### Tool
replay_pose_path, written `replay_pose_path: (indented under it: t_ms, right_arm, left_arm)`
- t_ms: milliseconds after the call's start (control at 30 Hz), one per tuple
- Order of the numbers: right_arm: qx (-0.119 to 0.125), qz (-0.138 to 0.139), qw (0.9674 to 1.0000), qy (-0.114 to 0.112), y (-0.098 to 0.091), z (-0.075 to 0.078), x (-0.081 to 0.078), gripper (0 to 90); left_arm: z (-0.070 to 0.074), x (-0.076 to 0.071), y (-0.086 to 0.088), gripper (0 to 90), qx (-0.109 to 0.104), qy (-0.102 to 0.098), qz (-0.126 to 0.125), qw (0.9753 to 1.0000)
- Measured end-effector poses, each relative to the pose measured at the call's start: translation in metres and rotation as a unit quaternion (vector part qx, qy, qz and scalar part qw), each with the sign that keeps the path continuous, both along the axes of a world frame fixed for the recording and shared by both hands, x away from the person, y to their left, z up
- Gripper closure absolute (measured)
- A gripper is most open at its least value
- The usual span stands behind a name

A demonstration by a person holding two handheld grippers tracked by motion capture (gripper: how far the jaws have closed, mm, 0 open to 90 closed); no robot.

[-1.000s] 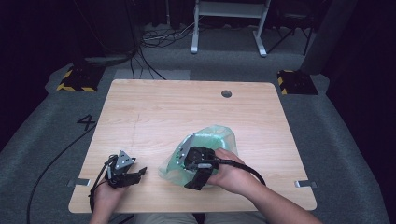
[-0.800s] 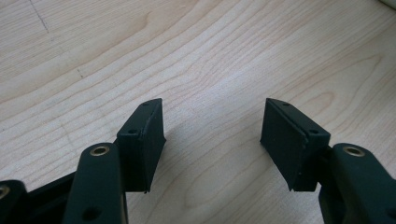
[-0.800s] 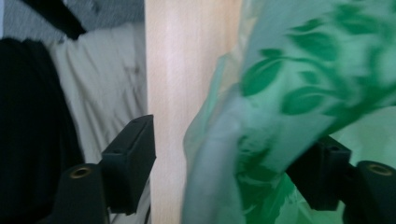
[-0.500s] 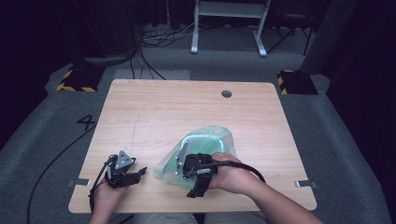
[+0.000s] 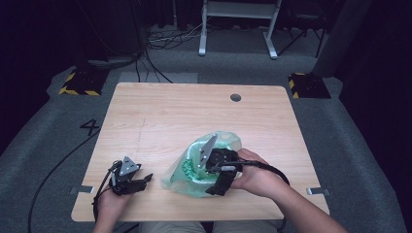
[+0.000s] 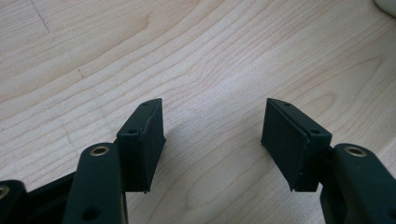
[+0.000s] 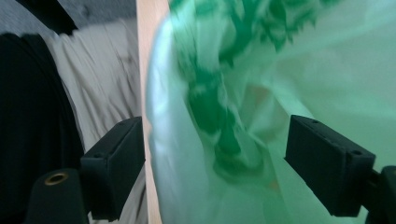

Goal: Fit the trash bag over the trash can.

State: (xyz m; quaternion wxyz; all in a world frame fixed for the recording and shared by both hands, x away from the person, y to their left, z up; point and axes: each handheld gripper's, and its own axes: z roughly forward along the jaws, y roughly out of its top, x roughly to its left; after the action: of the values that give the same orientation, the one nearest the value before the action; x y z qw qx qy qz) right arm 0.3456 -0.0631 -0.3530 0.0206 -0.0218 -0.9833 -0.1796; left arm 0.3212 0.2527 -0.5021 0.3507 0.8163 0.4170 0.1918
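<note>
Green plastic bag [image 5: 194, 170], thin and see-through with darker green print, lies crumpled on the wooden table [image 5: 194, 111] toward the near edge, a little right of centre as the high view has it. That view shows the right gripper [image 5: 217, 183] lying over the bag's right side with the right hand [image 5: 255, 175] behind it, jaws pointing back toward the near edge; whether they are spread cannot be read from up there. The right gripper view settles it: the two black jaws stand wide apart with the bag [image 7: 261, 107] bulging up between them, blurred, and neither pad can be seen pressing the film. That same view also catches the table's near edge [image 7: 145, 56] running upright past the left jaw, with pale cloth [image 7: 107, 79] beyond it. The left gripper [image 5: 130, 182] rests near the table's near-left corner in the left hand [image 5: 112, 201], well apart from the bag. The left gripper view shows its jaws spread wide too, holding nothing, bare wood grain [image 6: 210, 70] between and ahead of them, and a pale sliver at the top right corner too small to identify. The bag sits close to the near edge, so little tabletop remains on that side; the far half of the table is bare wood apart from a round dark hole [image 5: 235, 97] near the far edge, and open wood lies between the left gripper and the bag
</note>
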Motion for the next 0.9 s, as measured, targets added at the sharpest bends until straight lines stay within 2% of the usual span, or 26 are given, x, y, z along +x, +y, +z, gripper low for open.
replay_pose_path:
  t_ms: [100, 200, 300, 500, 767, 867, 900]
  right_arm:
    - [-0.026, -0.018, 0.9994, -0.012, -0.004, -0.003, 0.002, 18.6]
    - [-0.057, -0.024, 0.9979, -0.018, -0.003, -0.008, 0.003, 18.5]
    - [-0.081, -0.010, 0.9967, -0.006, 0.000, -0.012, 0.001, 18.5]
    - [-0.094, -0.003, 0.9955, 0.017, 0.000, -0.015, 0.000, 20.8]
    - [-0.063, -0.002, 0.9973, 0.040, -0.010, -0.005, -0.003, 25.7]
    - [-0.022, -0.014, 0.9994, 0.020, -0.016, 0.004, -0.002, 23.1]
    - [0.003, -0.021, 0.9997, 0.010, -0.020, 0.008, 0.000, 22.2]
  left_arm:
    - [0.000, 0.000, 0.000, 38.9, -0.002, 0.001, 0.002, 1.0000]
    - [0.000, 0.000, -0.001, 39.0, -0.001, 0.000, 0.003, 1.0000]
    - [0.000, 0.000, -0.001, 39.0, -0.001, 0.000, 0.002, 1.0000]
    - [0.000, 0.000, 0.001, 38.9, -0.003, 0.000, 0.000, 1.0000]
    - [-0.001, 0.000, 0.001, 38.9, -0.003, -0.001, 0.000, 1.0000]
    - [-0.001, 0.000, 0.001, 38.9, -0.004, -0.001, 0.000, 1.0000]
    - [-0.001, 0.000, 0.001, 38.9, -0.004, -0.001, 0.000, 1.0000]
